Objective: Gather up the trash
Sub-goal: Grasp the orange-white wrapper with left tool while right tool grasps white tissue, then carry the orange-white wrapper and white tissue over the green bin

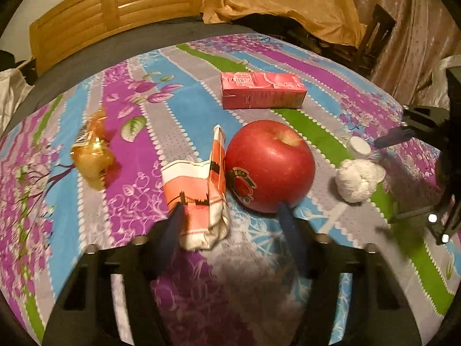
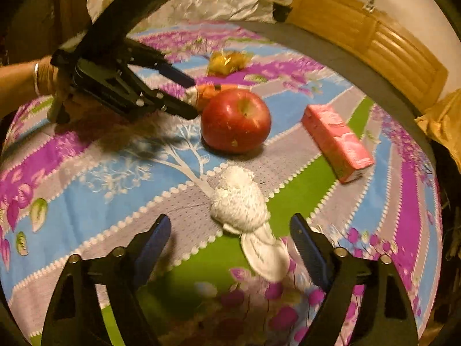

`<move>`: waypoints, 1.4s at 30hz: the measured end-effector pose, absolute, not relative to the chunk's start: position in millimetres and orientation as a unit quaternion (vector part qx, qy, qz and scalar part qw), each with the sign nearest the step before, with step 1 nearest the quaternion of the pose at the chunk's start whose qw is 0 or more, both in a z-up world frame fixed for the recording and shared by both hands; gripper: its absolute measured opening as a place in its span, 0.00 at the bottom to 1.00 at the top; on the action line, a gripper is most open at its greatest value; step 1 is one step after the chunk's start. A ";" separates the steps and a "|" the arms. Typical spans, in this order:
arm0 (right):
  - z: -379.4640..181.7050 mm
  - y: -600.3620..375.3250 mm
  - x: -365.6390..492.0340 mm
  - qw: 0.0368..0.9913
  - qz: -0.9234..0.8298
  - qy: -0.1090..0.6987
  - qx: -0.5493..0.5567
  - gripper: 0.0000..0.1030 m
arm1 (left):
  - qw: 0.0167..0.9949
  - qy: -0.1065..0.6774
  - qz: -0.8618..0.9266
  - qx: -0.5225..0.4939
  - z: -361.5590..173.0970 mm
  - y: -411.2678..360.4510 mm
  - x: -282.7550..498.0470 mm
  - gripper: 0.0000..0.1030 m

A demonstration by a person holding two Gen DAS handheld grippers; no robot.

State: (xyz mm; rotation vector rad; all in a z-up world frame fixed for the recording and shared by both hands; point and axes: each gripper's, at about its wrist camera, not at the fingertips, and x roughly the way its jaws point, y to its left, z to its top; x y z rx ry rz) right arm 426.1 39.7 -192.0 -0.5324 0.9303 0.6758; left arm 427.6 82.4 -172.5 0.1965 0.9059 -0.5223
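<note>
The left claw (image 1: 230, 213) is spread wide in the left wrist view, with its left finger at the near end of a crumpled carton (image 1: 198, 199) and its right finger down by the near side of a red apple (image 1: 269, 165). The carton sits partly between the fingers, toward the left one, its long axis running away from the camera roughly in line with them. It touches or nearly touches the apple on its right – that closeness is what the coming grasp turns on, I judge, since closing could catch the apple as well. Farther off on the flowered tabletop (image 1: 129, 201) lie a pink box (image 1: 262, 89), a yellow wrapper (image 1: 92, 152) out to the left, and a white paper wad (image 1: 357, 178) with a small white cap (image 1: 358, 147) to the right.

In the right wrist view the right claw (image 2: 230, 230) is also spread, holding nothing. The white paper wad (image 2: 239, 204) lies just ahead of and between its fingers, its tail trailing back toward the camera – so this claw is plainly the nearer one for it. Beyond stand the apple (image 2: 236, 121) and the pink box (image 2: 337, 141), and the left claw (image 2: 191, 96) reaches in around the carton (image 2: 207, 93).
</note>
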 end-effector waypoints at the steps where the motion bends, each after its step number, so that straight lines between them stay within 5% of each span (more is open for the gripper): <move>1: -196.0 41.7 431.1 0.800 0.320 0.443 -0.247 0.72 | 0.859 0.433 -0.257 0.090 -173.6 83.3 429.9 0.50; 5: -210.0 47.3 443.0 0.790 0.318 0.463 -0.244 0.61 | 0.852 0.448 -0.259 0.082 -180.0 86.8 435.6 0.18; 6: -211.6 46.9 444.5 0.790 0.321 0.469 -0.231 0.46 | 0.852 0.451 -0.254 0.085 -182.6 87.6 436.7 0.15; 17: -181.3 38.3 399.8 0.846 0.299 0.411 -0.158 0.37 | 0.890 0.402 -0.205 0.060 -149.7 120.1 403.3 0.12; 24: -101.0 -32.4 274.7 0.905 0.202 0.373 -0.019 0.38 | 0.903 0.356 -0.234 0.064 -73.8 91.6 329.8 0.12; 42: 0.9 -342.1 -111.4 0.870 -0.345 0.316 0.154 0.38 | 0.720 0.291 -0.604 0.182 -16.2 -318.0 109.3 0.12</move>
